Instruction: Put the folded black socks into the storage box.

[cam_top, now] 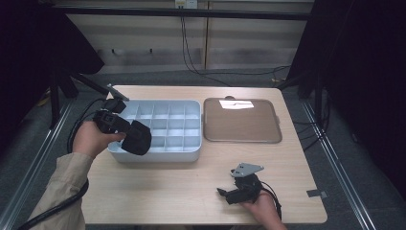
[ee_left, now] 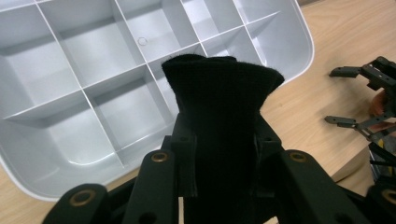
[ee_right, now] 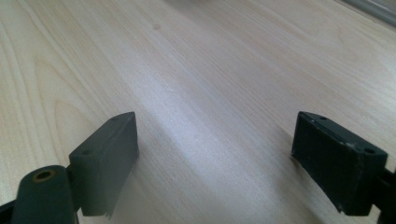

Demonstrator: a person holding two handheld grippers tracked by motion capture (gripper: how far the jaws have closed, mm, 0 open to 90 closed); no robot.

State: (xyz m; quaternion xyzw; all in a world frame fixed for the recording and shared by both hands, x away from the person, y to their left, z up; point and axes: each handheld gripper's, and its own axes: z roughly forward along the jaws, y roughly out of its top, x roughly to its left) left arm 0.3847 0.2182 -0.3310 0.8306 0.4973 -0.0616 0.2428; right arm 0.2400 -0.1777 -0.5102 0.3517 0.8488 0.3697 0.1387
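- Table (cam_top: pixel 191 187): pale wood-grain top, rectangular, with a person's two forearms reaching in from the near edge in the high view.
- Grey plastic organiser tray (cam_top: pixel 165 154): rectangular with rounded corners, divided by thin walls into a grid of square compartments; it sits on the left half of the table. In the left gripper view its near corner (ee_left: pixel 32 184) lies close under the jaws.
- Brown flat lid (cam_top: pixel 242 122): rectangular, rounded corners, raised rim; it lies flat just beside the tray's right side, a glare patch near its far edge.
- Black knitted fabric piece (cam_top: pixel 136 137): soft, folded, ribbed weave. In the high view it hangs over the tray's near-left corner, above the front compartments and not resting inside one. In the left gripper view the fabric (ee_left: pixel 219 116) stands between the two jaws, its upper edge fanning wider than the pinched part.
- Left gripper (cam_top: pixel 125 132): black, hand-held, cable trailing toward the sleeve; jaws clamped on the black knitted fabric piece, pads pressing it from both sides.
- Right gripper (cam_top: pixel 224 192): black, grey three-cornered plate on top, held low by the table's near edge, well apart from tray and lid. In the right gripper view its jaws stand wide apart over bare wood, gripping nothing.
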